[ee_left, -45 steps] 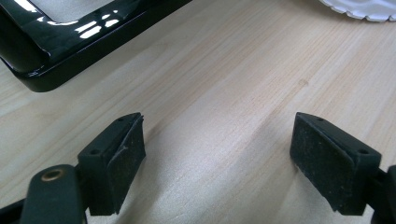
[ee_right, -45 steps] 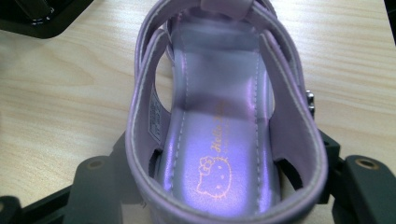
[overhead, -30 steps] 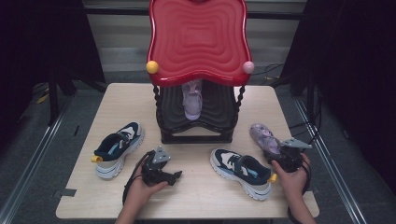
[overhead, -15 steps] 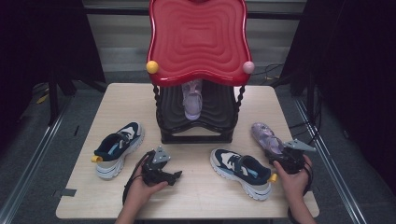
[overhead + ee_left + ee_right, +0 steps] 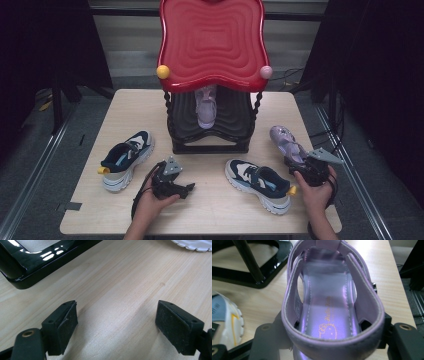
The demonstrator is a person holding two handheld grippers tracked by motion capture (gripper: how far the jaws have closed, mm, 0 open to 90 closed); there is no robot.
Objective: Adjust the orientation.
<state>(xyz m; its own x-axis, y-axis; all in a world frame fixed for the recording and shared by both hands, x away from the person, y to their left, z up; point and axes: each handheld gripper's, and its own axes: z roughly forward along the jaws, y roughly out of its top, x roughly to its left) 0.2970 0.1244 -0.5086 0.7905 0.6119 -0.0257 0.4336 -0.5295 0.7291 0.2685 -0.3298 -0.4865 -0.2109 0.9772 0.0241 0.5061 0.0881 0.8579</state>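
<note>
Gripping the heel of the purple sandal (image 5: 332, 302) is my right tool (image 5: 311, 167), at the right edge of the surface (image 5: 125, 105), just right of the nearer sneaker (image 5: 260, 182). In the right gripper view the jaws stand on either side of the heel strap, tight against it, so I read this as a hold on the sandal; the heel is the narrowest stiff part, which is why I take it there and not by the loose straps. Its toe points far and left, toward the rack (image 5: 210, 125).

That rack stands at the far middle, under a red wavy top (image 5: 212, 42), and a matching purple sandal (image 5: 206, 107) already sits on its black shelf with room beside it. I judge that this one belongs next to its partner.

My left tool (image 5: 172, 182) rests low on the surface at the near left, jaws wide with nothing but bare wood between them. It lies between the two sneakers, the other one (image 5: 125, 159) just to its left, ready for whichever I pick next while the right hand works.
</note>
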